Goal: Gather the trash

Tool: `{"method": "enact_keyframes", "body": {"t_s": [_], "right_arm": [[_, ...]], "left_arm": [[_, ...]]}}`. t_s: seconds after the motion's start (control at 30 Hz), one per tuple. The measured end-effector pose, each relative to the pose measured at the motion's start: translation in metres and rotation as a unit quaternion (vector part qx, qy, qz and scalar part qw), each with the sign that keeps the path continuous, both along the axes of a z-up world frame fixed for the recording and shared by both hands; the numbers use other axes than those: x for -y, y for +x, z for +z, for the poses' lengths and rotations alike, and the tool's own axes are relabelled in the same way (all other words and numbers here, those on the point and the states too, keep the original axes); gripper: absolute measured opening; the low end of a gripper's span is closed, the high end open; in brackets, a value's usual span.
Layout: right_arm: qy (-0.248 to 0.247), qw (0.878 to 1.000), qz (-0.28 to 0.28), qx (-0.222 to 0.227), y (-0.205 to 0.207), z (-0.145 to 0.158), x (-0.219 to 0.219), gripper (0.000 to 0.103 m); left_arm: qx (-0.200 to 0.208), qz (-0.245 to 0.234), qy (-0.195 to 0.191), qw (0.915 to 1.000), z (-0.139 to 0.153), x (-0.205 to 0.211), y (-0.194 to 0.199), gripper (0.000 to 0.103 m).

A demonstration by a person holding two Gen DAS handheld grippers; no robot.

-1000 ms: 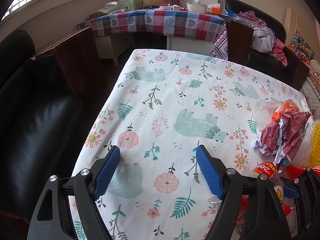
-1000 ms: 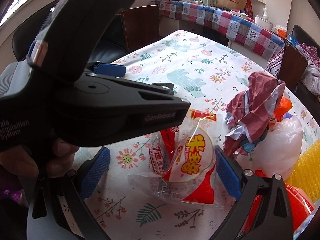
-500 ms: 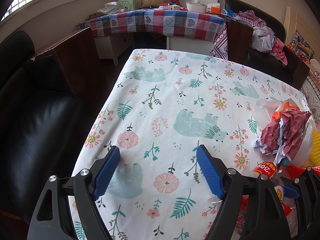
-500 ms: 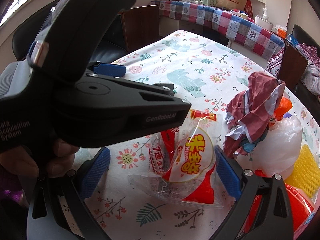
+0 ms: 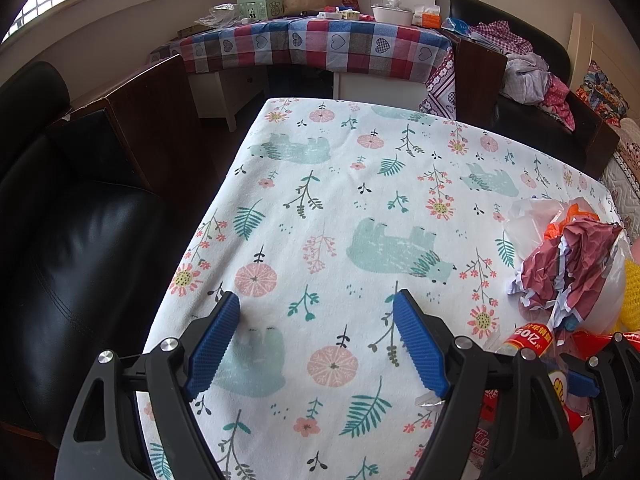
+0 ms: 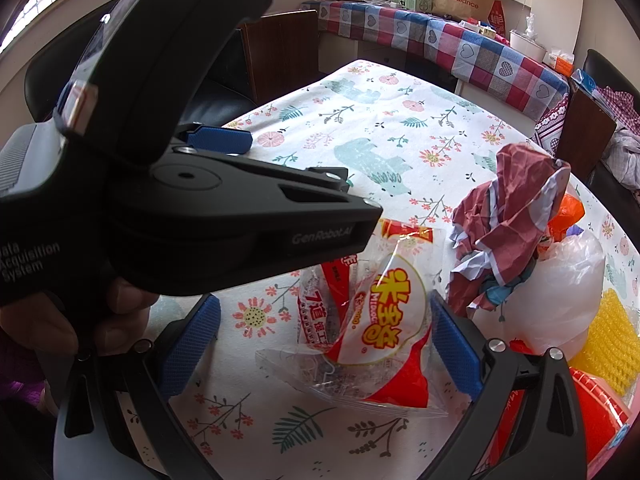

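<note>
Right gripper: jaws spread wide, straddling the snack wrapper without pinching it.
Left gripper: jaws spread, empty, over the floral tablecloth.
Crumpled paper: just beyond the wrapper, on a white plastic bag.

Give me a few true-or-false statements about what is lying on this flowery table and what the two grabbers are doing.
1. The right gripper is open around a red and white snack wrapper. True.
2. The left gripper grips a wrapper. False: it is open over bare tablecloth.
3. Crumpled maroon paper sits on a white plastic bag. True.
4. The yellow mesh lies at the table's far end. False: it is near, beside the bag.
</note>
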State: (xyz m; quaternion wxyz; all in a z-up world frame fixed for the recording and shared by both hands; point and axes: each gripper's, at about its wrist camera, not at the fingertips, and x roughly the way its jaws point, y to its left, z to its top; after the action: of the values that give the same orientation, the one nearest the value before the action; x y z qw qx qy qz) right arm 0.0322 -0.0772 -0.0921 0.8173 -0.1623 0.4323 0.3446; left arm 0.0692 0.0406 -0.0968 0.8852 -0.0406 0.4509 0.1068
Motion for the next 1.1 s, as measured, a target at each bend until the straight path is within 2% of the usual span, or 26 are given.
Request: {"method": "enact_keyframes", "body": {"t_s": [0.23,0.7,0.87,1.03,1.1], "right_arm": [[0.0,1.0,0.0,0.0,0.0,0.0,0.0,0.1],[0.0,1.0,0.0,0.0,0.0,0.0,0.0,0.1],[0.0,1.0,-0.001,0.0,0.001,0.0,0.0,0.1],[-0.002,1.0,0.0,-0.002,-0.002,0.002,0.001,0.099],[-0.002,1.0,0.005,0.026,-0.012,0.012,0.003,0.099]], "left_arm": [[-0.003,-0.006,0.001,1.0,-0.002,0.005,0.002,0.082],[-0.002,-0.006,0.0,1.0,-0.002,0.003,0.002,0.082],[0.011,0.009,-0.013,0.9998,0.003,-0.007,-0.004,0.068],[0.015,0.02,-0.015,0.9996,0.008,-0.016,-0.013,0.066],[0.022,0.023,-0.015,0.9994,0.013,-0.019,-0.018,0.065]]}}
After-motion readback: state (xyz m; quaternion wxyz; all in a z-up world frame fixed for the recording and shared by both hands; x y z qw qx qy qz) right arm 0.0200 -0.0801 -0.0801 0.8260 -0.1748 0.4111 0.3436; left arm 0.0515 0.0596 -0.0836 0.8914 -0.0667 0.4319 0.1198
